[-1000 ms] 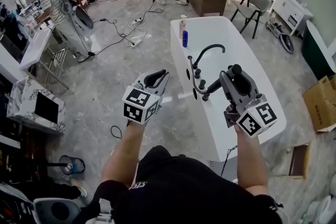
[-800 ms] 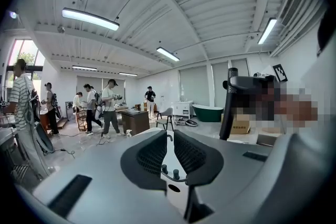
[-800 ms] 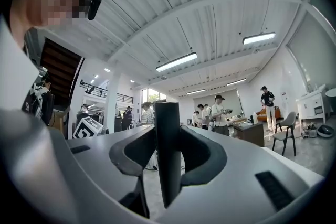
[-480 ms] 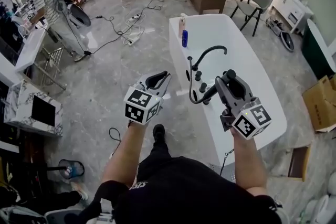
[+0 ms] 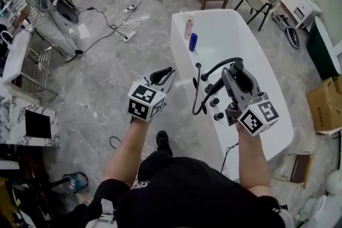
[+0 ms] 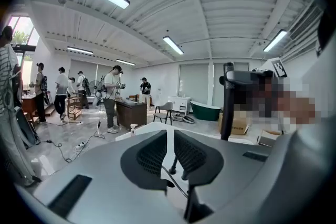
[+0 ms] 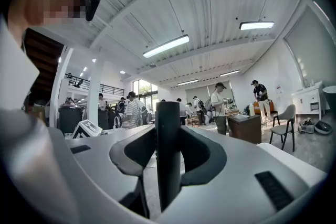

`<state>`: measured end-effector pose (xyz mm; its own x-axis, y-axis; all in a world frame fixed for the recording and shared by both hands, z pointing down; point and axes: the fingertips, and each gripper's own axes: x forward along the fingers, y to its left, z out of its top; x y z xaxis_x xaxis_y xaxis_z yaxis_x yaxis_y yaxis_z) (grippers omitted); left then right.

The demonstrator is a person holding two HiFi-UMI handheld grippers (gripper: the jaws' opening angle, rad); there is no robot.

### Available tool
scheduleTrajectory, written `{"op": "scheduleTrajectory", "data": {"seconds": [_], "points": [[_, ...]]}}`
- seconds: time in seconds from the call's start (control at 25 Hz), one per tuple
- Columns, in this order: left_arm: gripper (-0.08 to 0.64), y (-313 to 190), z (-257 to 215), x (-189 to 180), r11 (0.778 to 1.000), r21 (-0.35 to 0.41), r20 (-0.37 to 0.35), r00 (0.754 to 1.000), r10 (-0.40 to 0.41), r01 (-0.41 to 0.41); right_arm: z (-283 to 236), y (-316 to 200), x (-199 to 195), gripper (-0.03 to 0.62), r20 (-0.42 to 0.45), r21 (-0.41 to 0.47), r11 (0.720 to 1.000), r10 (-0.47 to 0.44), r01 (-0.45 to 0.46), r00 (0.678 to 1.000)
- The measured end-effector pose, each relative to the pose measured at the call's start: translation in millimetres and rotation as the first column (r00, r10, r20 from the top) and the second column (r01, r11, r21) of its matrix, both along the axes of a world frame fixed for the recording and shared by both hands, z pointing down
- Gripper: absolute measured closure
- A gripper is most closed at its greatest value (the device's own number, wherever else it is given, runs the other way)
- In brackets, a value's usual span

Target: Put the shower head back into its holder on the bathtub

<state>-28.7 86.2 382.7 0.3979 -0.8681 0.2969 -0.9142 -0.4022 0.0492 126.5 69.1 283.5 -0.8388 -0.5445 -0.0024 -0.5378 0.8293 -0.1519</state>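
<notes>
My right claw [image 5: 235,73] grips the shower head [image 5: 216,84] by its handle, just above the bathtub [image 5: 278,115] rim beside the faucet [image 5: 222,63], ready for its holder, while my left claw [image 5: 162,76], closed on nothing, hangs clear over the floor.

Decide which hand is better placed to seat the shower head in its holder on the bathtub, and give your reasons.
Right. The right tongs grip the shower head above the bathtub edge, beside the faucet. The left tongs are nearly closed, empty, and out over the floor.
</notes>
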Motion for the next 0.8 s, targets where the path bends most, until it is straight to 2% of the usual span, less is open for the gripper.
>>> {"op": "scheduleTrajectory", "data": {"seconds": [0.16,0.36,0.4,0.52,0.8], "points": [[0.508,-52.0,0.0,-37.1,0.999,0.009,-0.006,0.999,0.052,-0.052,-13.3,-54.6,-45.0,0.445,-0.003,0.027,0.999,0.028,-0.028,1.0],[0.506,-75.6,19.6,-33.0,0.974,-0.002,0.018,0.973,0.228,-0.228,-11.2,-88.3,-86.7,0.445,-0.013,0.024,0.999,0.039,-0.039,0.999],[0.496,-77.8,26.6,-28.5,0.966,-0.015,0.015,0.966,0.259,-0.258,-10.2,-93.8,-90.3,0.445,-0.012,0.02,0.999,0.043,-0.042,0.999],[0.392,-84.9,46.5,-10.7,0.938,-0.062,-0.015,0.94,0.34,-0.341,-9.1,-111.8,-94.4,0.445,-0.005,0.008,0.999,0.054,-0.053,0.999],[0.263,-102.4,116.3,41.5,0.849,-0.191,-0.019,0.867,0.498,-0.492,-19.7,-150.1,-97.4,0.445,0.024,0.033,0.999,0.041,-0.042,0.999]]}}
